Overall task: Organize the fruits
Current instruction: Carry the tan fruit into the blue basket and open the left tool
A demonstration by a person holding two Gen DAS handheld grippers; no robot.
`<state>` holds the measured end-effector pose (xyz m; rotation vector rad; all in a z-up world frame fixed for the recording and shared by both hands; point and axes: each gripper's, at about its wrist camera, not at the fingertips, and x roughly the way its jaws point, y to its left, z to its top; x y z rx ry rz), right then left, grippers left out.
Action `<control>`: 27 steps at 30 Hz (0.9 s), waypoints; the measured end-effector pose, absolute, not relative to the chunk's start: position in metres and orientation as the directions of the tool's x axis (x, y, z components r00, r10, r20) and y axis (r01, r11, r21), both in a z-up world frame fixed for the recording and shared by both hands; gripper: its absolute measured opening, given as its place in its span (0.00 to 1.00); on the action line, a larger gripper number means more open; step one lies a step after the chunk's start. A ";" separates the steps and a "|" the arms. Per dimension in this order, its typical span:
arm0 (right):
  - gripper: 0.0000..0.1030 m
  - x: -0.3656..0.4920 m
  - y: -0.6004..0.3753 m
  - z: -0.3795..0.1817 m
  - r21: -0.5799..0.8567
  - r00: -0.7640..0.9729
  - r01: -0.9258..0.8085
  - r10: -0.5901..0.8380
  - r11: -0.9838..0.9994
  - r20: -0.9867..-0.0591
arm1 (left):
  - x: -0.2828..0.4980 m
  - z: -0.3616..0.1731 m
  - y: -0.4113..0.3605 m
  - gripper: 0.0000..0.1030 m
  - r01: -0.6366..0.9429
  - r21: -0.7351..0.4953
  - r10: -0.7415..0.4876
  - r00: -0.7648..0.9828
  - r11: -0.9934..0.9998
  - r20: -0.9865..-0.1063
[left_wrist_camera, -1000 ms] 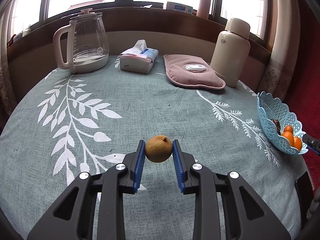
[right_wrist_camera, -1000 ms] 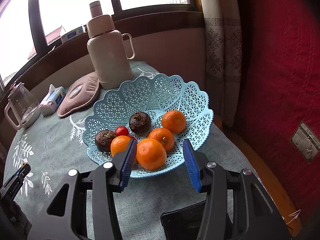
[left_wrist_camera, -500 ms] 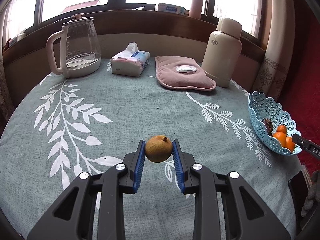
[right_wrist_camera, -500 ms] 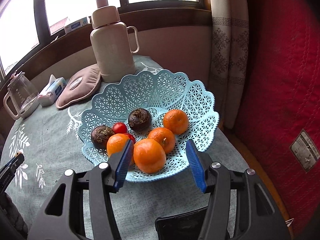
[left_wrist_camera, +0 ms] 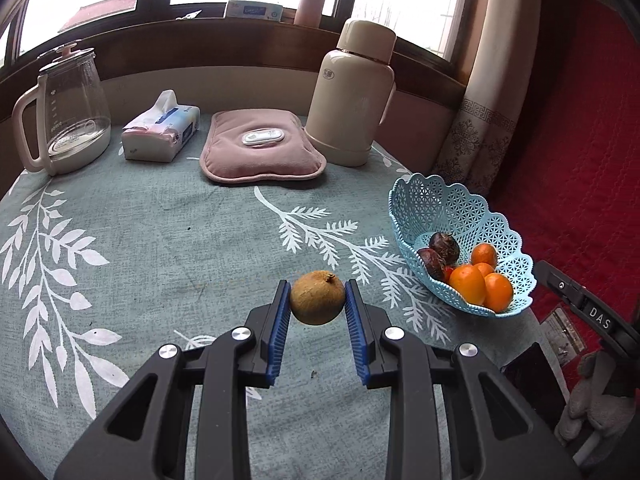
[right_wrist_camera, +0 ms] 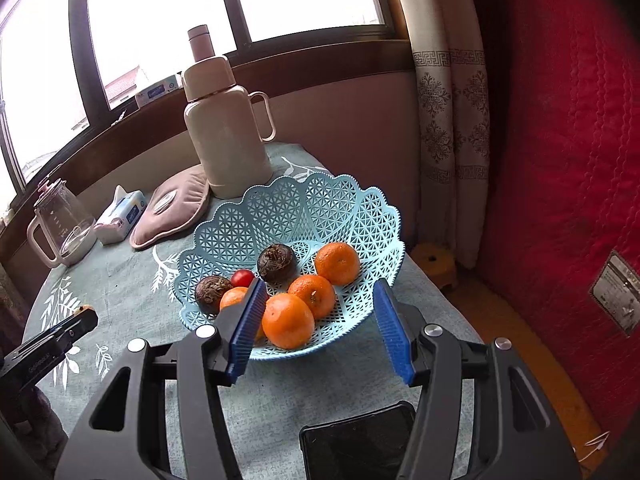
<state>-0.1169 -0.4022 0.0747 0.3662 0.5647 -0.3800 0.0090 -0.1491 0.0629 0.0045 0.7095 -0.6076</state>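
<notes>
Left gripper pinches brown fruit; right gripper spread, hiding part of basket rim.

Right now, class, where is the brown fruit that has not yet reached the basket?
In the left wrist view the brown fruit is clamped in the left gripper, above the tablecloth, left of the blue basket.
</notes>
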 end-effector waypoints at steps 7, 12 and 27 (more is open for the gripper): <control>0.56 -0.123 -0.411 0.073 0.273 0.794 0.440 -0.229 0.856 -0.563 | 0.003 0.072 -0.190 0.27 0.606 -0.194 -0.583 0.550 0.771 -0.598; 0.56 -0.125 -0.416 0.072 0.290 0.798 0.441 -0.223 0.849 -0.561 | 0.002 0.073 -0.212 0.27 0.641 -0.194 -0.607 0.523 0.743 -0.598; 0.56 -0.127 -0.423 0.072 0.315 0.798 0.446 -0.213 0.838 -0.563 | 0.005 0.061 -0.258 0.27 0.711 -0.200 -0.654 0.449 0.675 -0.608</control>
